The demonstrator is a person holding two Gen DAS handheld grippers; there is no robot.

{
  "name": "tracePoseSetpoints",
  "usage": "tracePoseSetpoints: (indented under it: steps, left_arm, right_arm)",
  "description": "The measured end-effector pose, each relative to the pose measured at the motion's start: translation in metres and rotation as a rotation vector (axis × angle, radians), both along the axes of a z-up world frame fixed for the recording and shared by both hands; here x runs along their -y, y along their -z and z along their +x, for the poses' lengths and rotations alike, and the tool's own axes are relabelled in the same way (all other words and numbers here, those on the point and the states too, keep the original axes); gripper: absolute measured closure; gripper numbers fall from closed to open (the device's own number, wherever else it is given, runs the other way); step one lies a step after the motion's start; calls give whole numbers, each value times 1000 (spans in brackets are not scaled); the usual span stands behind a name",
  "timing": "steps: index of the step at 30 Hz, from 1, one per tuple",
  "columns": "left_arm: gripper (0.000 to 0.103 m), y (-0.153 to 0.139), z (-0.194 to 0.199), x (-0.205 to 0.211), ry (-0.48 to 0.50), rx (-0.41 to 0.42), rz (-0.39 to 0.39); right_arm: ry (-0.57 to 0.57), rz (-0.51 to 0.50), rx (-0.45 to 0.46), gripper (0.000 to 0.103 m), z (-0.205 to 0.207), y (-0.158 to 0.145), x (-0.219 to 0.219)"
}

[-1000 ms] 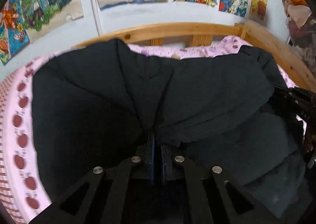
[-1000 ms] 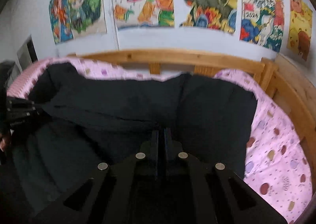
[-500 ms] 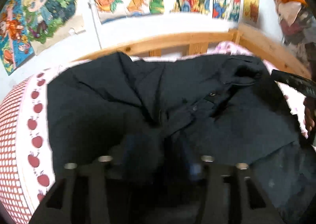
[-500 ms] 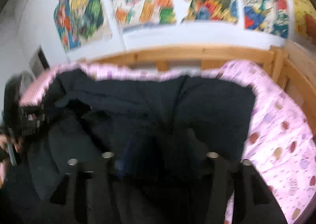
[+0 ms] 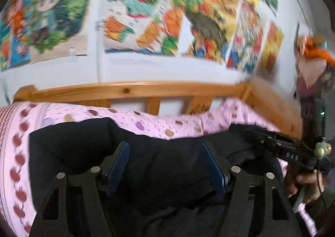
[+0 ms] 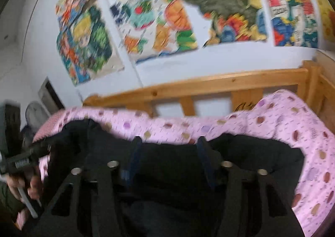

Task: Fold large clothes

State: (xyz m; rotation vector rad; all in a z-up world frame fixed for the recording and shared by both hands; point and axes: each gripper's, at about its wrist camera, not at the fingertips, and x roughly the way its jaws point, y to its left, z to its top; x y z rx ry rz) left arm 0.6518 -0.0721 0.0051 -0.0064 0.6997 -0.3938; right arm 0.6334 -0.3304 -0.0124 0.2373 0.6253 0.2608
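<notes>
Pink bedding [image 5: 159, 126] is carrying the garment [image 5: 167, 165], lying dark across the bed's middle. Both grippers, left [image 5: 165, 163] and right [image 6: 167, 159], are hanging over it, fingers parted, gripping nothing; the left's have been opening, the right's narrowing. A fold looks just released; next, regrasping an edge. No containers showing. Posters [image 6: 150, 27] are covering the far wall.

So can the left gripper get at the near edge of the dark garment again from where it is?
Probably yes. The left gripper is open above the dark garment on the bed, with nothing between; the right gripper is off to the side.
</notes>
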Motion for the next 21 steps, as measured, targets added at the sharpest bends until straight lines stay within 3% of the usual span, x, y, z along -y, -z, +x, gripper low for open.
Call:
tracePoseSetpoints:
  steps: [2, 4, 7, 13, 18, 21]
  left_arm:
    - [41, 13, 3, 14, 54, -30, 82]
    - [50, 39, 3, 31, 118, -87, 263]
    - [50, 73, 1, 41, 150, -88, 436]
    - [50, 97, 14, 43, 128, -104, 455]
    - [48, 109, 20, 53, 102, -89, 496]
    - [48, 100, 13, 44, 104, -36, 436]
  right_arm:
    - [-39, -91, -39, 83, -4, 12, -12]
    - [-56, -174, -75, 86, -8, 23, -18]
    - [-58, -274, -168, 90, -8, 46, -23]
    - [-72, -363, -239, 90, 6, 76, -36]
    - [-66, -372, -260, 91, 17, 100, -38]
    - [-58, -370, -242, 91, 16, 102, -40]
